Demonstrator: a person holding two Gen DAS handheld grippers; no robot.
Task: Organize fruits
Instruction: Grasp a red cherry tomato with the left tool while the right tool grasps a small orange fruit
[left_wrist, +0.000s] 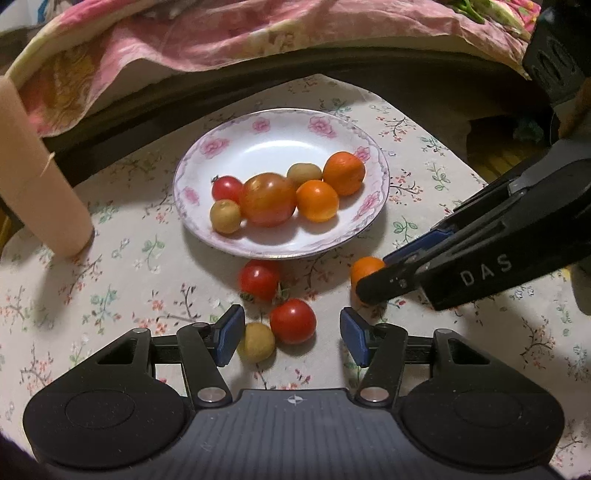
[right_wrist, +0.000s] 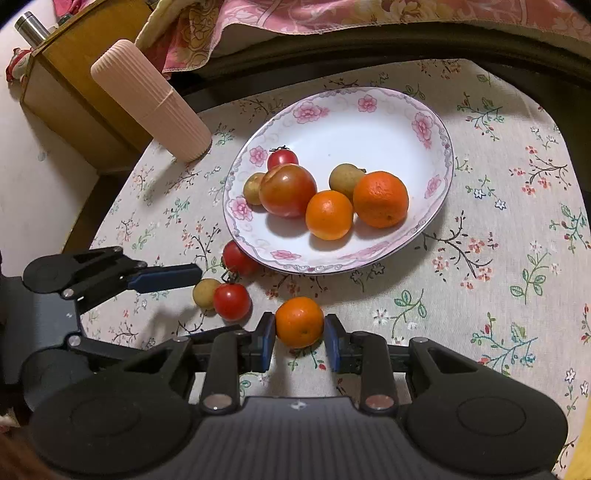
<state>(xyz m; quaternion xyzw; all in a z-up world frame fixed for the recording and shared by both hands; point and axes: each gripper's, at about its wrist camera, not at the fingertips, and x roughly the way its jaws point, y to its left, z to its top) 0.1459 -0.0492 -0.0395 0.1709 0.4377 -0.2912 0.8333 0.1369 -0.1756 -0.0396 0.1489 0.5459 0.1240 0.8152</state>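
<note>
While both grippers tilt steeply down at the flower-printed tablecloth (right_wrist: 498, 229), the right gripper (right_wrist: 300, 341) has its blue pads pressed against either side of a small orange mandarin (right_wrist: 299, 322) that sits on the cloth just in front of the white plate with pink roses on its rim (right_wrist: 424, 122). The left gripper (left_wrist: 291, 334) hangs with its jaws parted; a red cherry tomato (left_wrist: 293, 320) and a small yellow-brown round fruit (left_wrist: 256, 341) lie between its fingers, the brown one just beside the left pad, and neither looks squeezed.

From the left wrist view, the right gripper comes in from the right edge, its dark finger crossing in front of the mandarin (left_wrist: 365, 267), so only part of that fruit shows there. From the right wrist view the left gripper (right_wrist: 207, 295) reaches in from the left, one blue-padded finger (right_wrist: 166, 277) lying level above the brown fruit (right_wrist: 207, 293); only this view shows the wooden cabinet (right_wrist: 66, 96) and the metal cylinder (right_wrist: 31, 26) on it.

A second red cherry tomato (left_wrist: 258, 278) rests against the near rim of the plate. On the plate lie a large red-green tomato (right_wrist: 288, 190), two mandarins (right_wrist: 380, 199), a cherry tomato and two more brown fruits. The fruits are round, with no clear long axis. A pink ribbed cylinder (right_wrist: 147, 99) stands upright left of the plate.
</note>
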